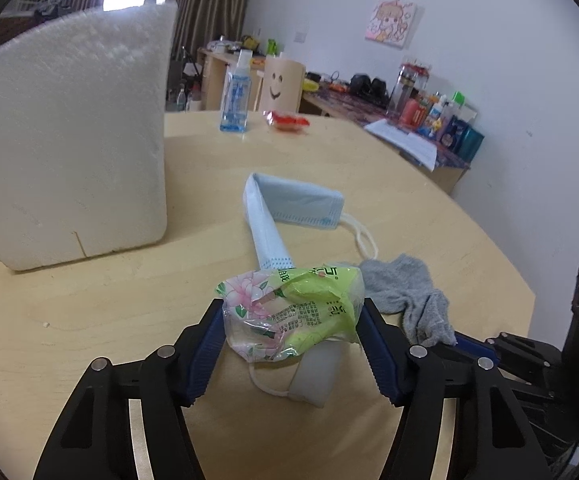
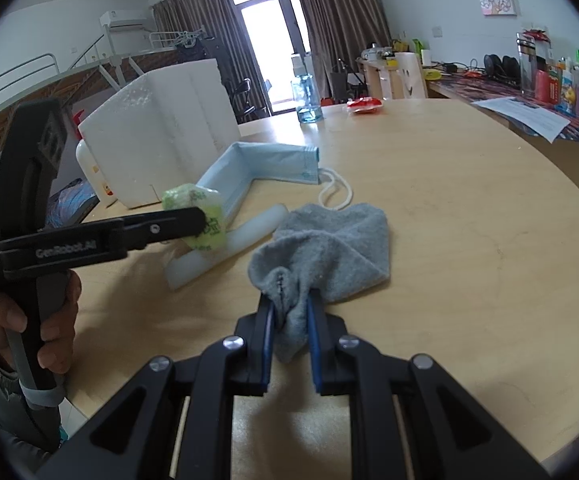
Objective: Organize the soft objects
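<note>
Round wooden table (image 2: 469,240) in a cluttered room, both tongs loaded.

Left gripper (image 1: 293,320) pinches a green tissue packet (image 1: 289,312) above the folded face mask (image 1: 289,204); right gripper (image 2: 289,316) is clamped on the grey sock (image 2: 321,248) lying just beside. Pick-up looks done; next, each soft item likely needs carrying to the white foam box (image 2: 161,136).

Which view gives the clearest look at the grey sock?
The right wrist view: the grey sock lies spread mid-frame on the table, its near end pinched in the right tool. In the left wrist view, the sock shows smaller and bunched at the right, partly behind the tissue pack that the left tool grips.
</note>
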Demonstrator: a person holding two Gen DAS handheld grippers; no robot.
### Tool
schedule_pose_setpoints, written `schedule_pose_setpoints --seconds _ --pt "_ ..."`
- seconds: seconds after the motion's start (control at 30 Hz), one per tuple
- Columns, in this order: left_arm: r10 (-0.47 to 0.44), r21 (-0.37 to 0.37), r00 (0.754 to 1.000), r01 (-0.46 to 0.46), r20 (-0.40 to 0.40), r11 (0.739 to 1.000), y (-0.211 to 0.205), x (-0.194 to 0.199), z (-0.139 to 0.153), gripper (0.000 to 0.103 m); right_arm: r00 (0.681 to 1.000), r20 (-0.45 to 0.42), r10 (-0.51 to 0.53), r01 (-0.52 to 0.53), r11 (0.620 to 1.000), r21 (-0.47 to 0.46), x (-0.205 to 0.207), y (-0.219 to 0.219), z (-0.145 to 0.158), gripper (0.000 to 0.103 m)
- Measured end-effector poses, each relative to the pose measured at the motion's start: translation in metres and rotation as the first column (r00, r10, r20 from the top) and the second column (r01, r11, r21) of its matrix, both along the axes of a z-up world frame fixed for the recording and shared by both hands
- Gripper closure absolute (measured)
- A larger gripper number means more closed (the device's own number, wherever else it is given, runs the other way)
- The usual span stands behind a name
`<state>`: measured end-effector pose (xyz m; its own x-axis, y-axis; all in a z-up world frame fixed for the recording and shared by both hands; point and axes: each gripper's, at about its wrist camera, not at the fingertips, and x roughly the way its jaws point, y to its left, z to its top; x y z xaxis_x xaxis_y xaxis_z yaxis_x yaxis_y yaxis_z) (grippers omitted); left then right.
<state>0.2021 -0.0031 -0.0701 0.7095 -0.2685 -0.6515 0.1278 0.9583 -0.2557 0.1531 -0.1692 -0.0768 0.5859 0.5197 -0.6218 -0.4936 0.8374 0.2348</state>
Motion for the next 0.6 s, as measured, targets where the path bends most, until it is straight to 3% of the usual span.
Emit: schedule_pose_setpoints --seconds 0.6 --pt "0.015 -0.005 0.984 -0.014 0.178 1.000 0.017 -0.066 0.054 0.037 0.986 0.165 -0.034 0.031 0.999 0.021 -0.030 -0.005 0.065 0.085"
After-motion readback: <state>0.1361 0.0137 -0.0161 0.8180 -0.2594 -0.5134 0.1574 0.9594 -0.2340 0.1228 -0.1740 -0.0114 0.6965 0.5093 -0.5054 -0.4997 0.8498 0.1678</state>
